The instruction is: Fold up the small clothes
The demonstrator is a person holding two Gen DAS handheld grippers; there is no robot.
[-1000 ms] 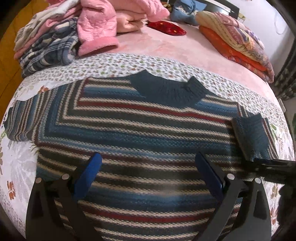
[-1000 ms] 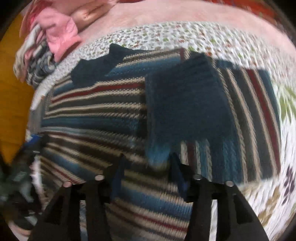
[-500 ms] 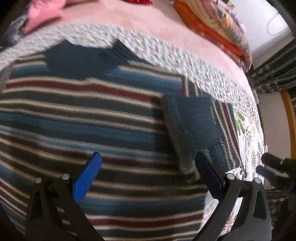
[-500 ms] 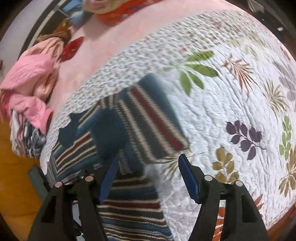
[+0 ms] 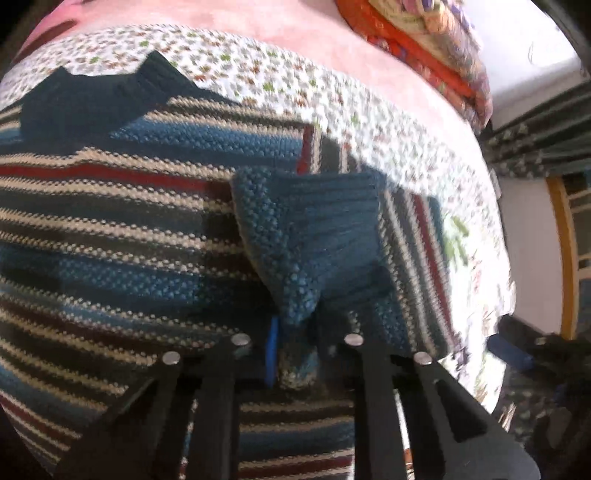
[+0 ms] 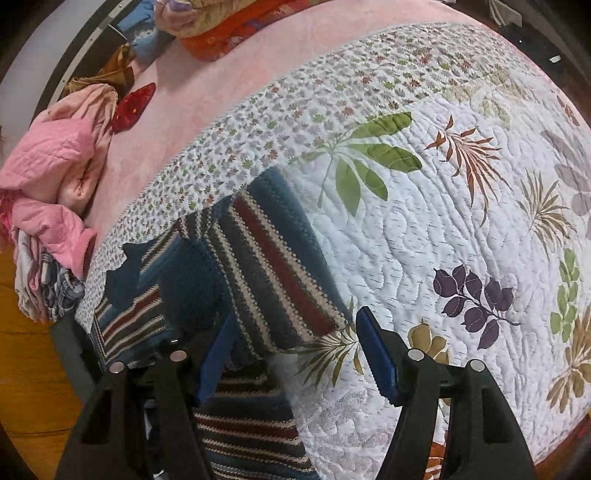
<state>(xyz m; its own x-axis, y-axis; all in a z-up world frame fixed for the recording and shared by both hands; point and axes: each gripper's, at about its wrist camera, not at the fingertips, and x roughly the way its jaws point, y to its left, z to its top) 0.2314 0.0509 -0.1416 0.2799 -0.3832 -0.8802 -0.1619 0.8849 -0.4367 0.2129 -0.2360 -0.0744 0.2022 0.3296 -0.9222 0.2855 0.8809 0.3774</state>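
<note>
On the bed, across the left and centre of the left wrist view, lies the striped knit sweater [image 5: 122, 229], spread flat on a white floral quilt [image 5: 258, 74]. Its dark teal collar [image 5: 99, 96] sits at upper left of the frame, pointing toward the pink blanket [image 5: 229, 22] at the top edge; the body stripes run left to right. The sleeve [image 5: 413, 258] at right of frame is folded, stripes running top to bottom, and its ribbed teal cuff [image 5: 306, 229] is turned back over the body toward frame centre.

Left tool [image 5: 295, 354]: jaws nearly together, with a bunched fold of the cuff's knit pinched between them at lower centre. One blue pad [image 5: 273, 350] shows at the left side of the pinched fold; the other is hidden behind fabric.

Right tool [image 6: 295, 354]: jaws wide apart, nothing between them. In the right wrist view its left blue pad [image 6: 216, 358] overlaps the lower edge of the folded sleeve [image 6: 266, 273]; contact cannot be told. Its right pad [image 6: 376, 358] is over bare quilt [image 6: 461, 221]. The sleeve's long axis runs from upper left to lower right of this frame.

Upper left of the right wrist view: a pile of pink clothing [image 6: 55, 184] at the bed edge. Top of the frame: folded orange bedding [image 6: 221, 33].
</note>
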